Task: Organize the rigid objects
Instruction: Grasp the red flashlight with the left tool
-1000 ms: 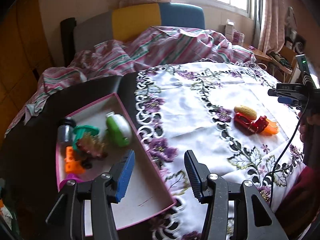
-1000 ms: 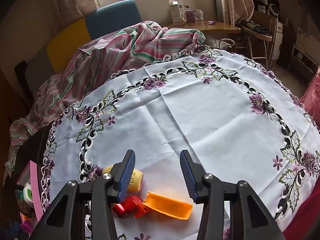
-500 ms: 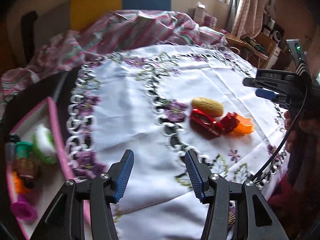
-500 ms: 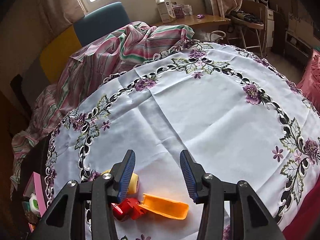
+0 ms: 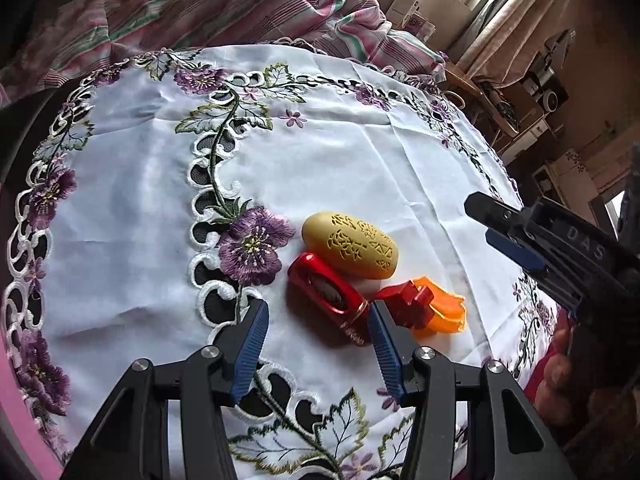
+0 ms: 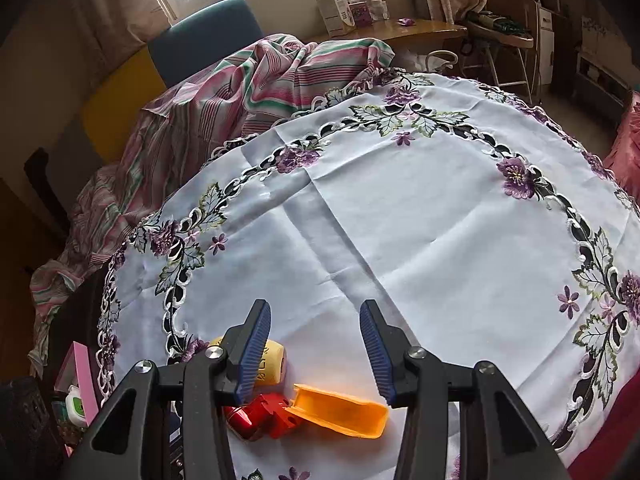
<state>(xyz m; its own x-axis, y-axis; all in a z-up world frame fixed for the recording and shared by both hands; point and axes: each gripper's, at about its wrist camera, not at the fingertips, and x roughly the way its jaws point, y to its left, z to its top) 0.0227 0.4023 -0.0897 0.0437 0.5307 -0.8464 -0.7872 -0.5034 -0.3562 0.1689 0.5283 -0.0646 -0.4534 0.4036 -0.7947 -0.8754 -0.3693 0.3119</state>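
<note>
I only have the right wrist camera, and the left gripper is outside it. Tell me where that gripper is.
Observer: The left gripper is poised over the red clip. Its jaws are closing with the clip's near end between them, not yet gripped.
Operator: Describe the yellow thing; it's half hidden here.
Observer: The yellow case is egg-shaped with cut-out patterns on top, and it lies just beyond the clip.
</note>
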